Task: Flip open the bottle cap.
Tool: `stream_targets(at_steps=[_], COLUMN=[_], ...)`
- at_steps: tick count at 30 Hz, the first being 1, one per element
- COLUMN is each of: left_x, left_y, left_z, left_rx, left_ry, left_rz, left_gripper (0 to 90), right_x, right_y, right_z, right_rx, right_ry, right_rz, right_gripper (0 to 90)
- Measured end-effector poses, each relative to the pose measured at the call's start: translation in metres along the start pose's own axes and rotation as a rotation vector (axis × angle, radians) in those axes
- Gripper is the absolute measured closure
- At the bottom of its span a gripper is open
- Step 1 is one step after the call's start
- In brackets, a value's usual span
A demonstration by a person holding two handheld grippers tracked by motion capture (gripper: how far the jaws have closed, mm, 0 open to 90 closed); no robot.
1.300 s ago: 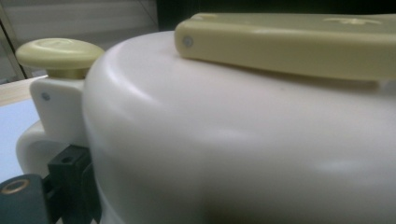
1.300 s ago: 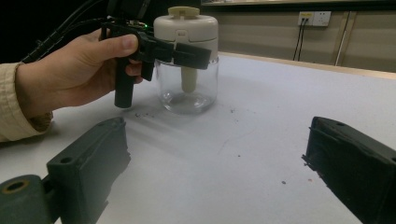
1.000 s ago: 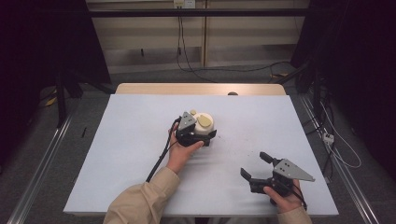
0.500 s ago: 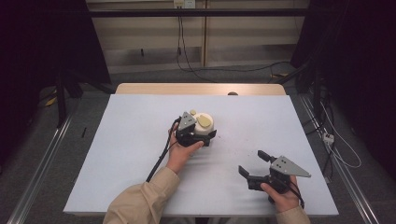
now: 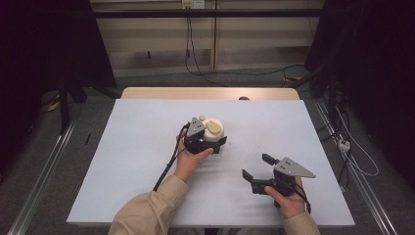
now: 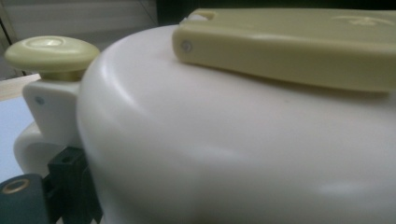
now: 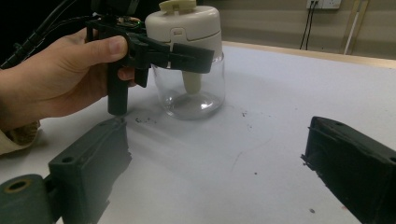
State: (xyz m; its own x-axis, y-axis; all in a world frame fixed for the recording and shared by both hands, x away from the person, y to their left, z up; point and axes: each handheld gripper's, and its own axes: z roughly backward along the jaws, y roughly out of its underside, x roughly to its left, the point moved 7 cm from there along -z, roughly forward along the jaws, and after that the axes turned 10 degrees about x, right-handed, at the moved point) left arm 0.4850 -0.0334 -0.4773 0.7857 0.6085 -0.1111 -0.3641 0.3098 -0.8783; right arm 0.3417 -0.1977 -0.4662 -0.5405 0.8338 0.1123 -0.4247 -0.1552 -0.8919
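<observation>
A small jar (image 5: 214, 130) with a clear glass body and a cream lid stands near the middle of the white table (image 5: 137, 161). My left gripper (image 5: 216, 141) is shut on the jar's lid, one jaw on each side. In the left gripper view the lid (image 6: 233, 140) is very close, with its pale green knob (image 6: 51, 51) and flat green handle (image 6: 289, 46). In the right gripper view the jar (image 7: 189, 60) and left gripper (image 7: 187, 52) sit ahead at the left. My right gripper (image 5: 256, 165) is open at the front right, holding nothing, jaws (image 7: 219, 168) wide apart.
The left gripper's black cable (image 5: 169, 164) trails back along the forearm toward the front edge. Small dark specks (image 7: 144, 120) lie on the table near the jar. A wooden strip (image 5: 210, 93) borders the far edge; cables run over the floor beyond.
My right gripper has drifted slightly left, staying open. The left gripper and the jar have not moved.
</observation>
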Motion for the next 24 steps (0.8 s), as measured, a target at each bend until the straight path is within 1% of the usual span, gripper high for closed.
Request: stream_targets(at_steps=[6, 9, 11, 12, 14, 19, 20, 21, 24], left_x=[0.0, 0.0, 0.0, 0.0, 0.0, 0.0, 0.0, 0.0, 0.0], left_y=[0.0, 0.0, 0.0, 0.0, 0.0, 0.0, 0.0, 0.0, 0.0], left_z=[0.0, 0.0, 0.0, 0.0, 0.0, 0.0, 0.0, 0.0, 0.0], left_rx=[0.002, 0.003, 0.003, 0.0, 0.003, 0.004, 0.001, 0.004, 0.001], left_ry=[0.0, -0.002, -0.001, 0.0, -0.002, -0.002, -0.004, -0.003, -0.003], left_rz=[-0.001, -0.003, -0.003, 0.0, -0.004, -0.006, 0.0, -0.005, 0.0], left_gripper=[6.2, 6.2, 6.2, 6.2, 6.2, 6.3, 6.2, 6.3, 6.3], right_x=[0.002, 0.003, 0.005, 0.006, 0.007, 0.008, 0.008, 0.008, 0.009], right_y=[-0.008, -0.011, -0.013, -0.014, -0.016, -0.026, -0.027, -0.027, -0.029], right_z=[-0.009, -0.012, -0.015, -0.017, -0.021, -0.027, -0.028, -0.03, -0.033], right_rx=[0.012, 0.017, 0.02, 0.024, 0.026, 0.025, 0.025, 0.028, 0.03], right_ry=[-0.011, -0.007, -0.015, -0.01, -0.016, -0.01, -0.005, -0.005, -0.003], right_rz=[-0.002, 0.005, 0.001, 0.009, 0.001, 0.004, 0.003, 0.003, -0.004], right_gripper=[5.7, 5.9, 6.2, 6.2, 6.2, 6.9, 7.6, 7.6, 8.5])
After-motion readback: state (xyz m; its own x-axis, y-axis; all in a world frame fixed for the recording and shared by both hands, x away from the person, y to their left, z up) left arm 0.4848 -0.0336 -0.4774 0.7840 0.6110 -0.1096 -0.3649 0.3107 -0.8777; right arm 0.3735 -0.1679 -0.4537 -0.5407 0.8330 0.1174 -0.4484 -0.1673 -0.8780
